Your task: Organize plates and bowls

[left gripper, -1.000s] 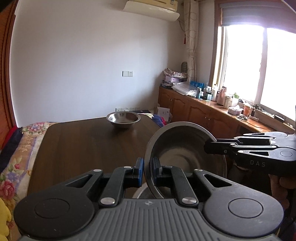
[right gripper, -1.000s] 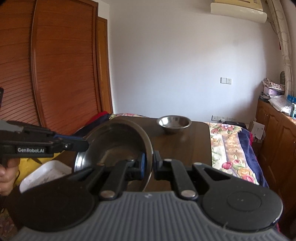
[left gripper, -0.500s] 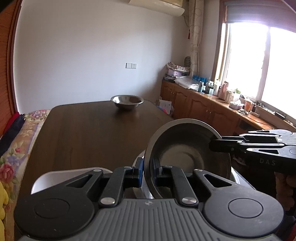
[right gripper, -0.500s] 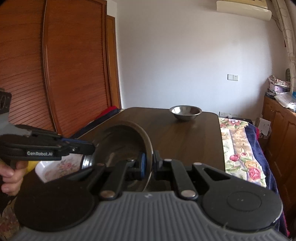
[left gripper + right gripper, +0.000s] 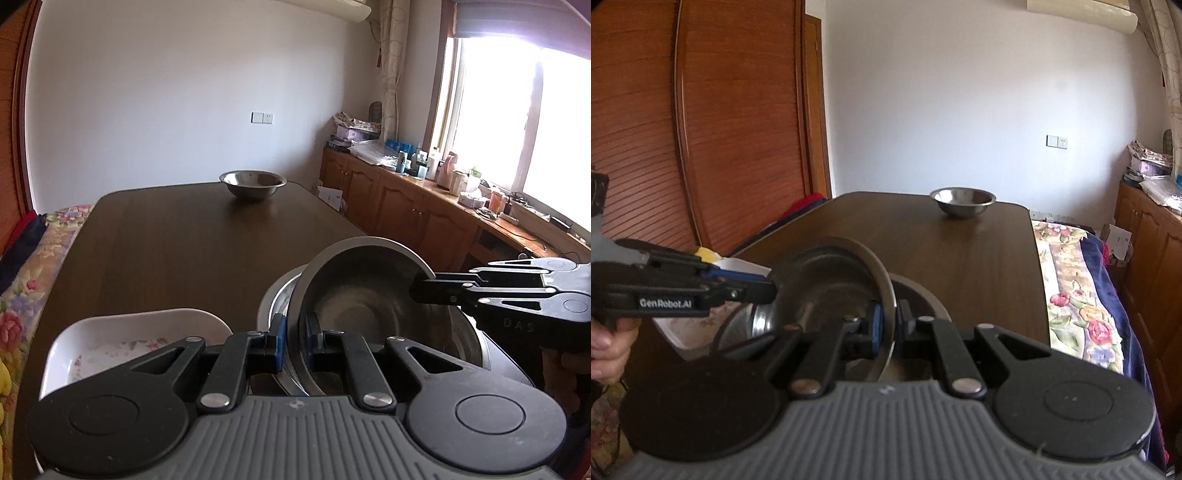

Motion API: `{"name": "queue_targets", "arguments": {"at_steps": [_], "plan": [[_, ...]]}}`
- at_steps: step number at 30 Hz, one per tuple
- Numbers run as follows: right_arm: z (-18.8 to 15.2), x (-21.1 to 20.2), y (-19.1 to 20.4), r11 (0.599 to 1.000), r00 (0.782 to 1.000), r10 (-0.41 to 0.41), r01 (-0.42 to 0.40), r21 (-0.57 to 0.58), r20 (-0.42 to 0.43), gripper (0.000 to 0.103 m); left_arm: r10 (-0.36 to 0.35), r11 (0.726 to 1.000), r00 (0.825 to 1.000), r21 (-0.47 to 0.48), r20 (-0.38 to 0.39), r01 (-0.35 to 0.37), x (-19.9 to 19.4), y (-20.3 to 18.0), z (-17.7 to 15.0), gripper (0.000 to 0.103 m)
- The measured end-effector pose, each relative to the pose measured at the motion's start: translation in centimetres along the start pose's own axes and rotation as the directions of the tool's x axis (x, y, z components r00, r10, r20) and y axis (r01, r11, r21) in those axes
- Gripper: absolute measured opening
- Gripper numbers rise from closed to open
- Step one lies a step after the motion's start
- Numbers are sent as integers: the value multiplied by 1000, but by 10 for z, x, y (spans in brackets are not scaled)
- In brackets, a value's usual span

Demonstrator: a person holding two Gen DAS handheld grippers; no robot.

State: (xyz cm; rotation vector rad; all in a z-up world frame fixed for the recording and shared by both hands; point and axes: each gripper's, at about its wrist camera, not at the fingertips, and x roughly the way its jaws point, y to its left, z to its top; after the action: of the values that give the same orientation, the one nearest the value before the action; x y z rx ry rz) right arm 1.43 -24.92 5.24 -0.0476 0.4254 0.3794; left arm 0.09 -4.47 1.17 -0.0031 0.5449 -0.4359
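Both grippers are shut on the rim of one steel bowl (image 5: 364, 291), my left gripper (image 5: 294, 338) on its near edge and my right gripper (image 5: 887, 326) on the opposite edge. The bowl (image 5: 827, 288) is tilted and sits low over a larger steel bowl (image 5: 275, 299) on the dark wooden table (image 5: 166, 236). A white floral dish (image 5: 122, 341) lies left of the stack. A small steel bowl (image 5: 253, 182) stands at the table's far end, also in the right wrist view (image 5: 963, 201).
A floral bedspread (image 5: 1075, 284) borders one side of the table. Wooden cabinets with clutter (image 5: 424, 192) run under the window. A wooden sliding door (image 5: 701, 129) stands on the other side.
Both grippers have lowered the tilted steel bowl from mid-air down onto the larger steel bowl; the white dish and the table's near end have come into view.
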Motion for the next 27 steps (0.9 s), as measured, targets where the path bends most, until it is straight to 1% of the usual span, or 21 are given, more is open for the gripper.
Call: {"name": "queue_targets", "arguments": {"at_steps": [9, 17, 19, 24, 26, 27], "plan": [[-8, 8, -3, 1000, 1000, -21, 21, 22, -10, 11, 12, 1000, 1000, 22, 13, -12, 4, -4, -2, 41], [-11, 10, 4, 999, 999, -47, 47, 0, 4, 12, 22, 1000, 1000, 21, 22, -23, 0, -4, -4, 41], [-12, 11, 4, 999, 999, -48, 48, -2, 5, 13, 23, 1000, 999, 19, 30, -24, 0, -3, -4, 45], [-9, 10, 1, 998, 998, -56, 55, 8, 23, 13, 20, 1000, 998, 17, 54, -21, -8, -5, -2, 46], [-7, 8, 0, 998, 998, -55, 54, 12, 31, 19, 24, 999, 997, 23, 67, -26, -11, -6, 0, 48], [-6, 7, 0, 998, 998, -58, 57, 14, 37, 24, 24, 999, 997, 25, 75, -26, -13, -6, 0, 50]]}}
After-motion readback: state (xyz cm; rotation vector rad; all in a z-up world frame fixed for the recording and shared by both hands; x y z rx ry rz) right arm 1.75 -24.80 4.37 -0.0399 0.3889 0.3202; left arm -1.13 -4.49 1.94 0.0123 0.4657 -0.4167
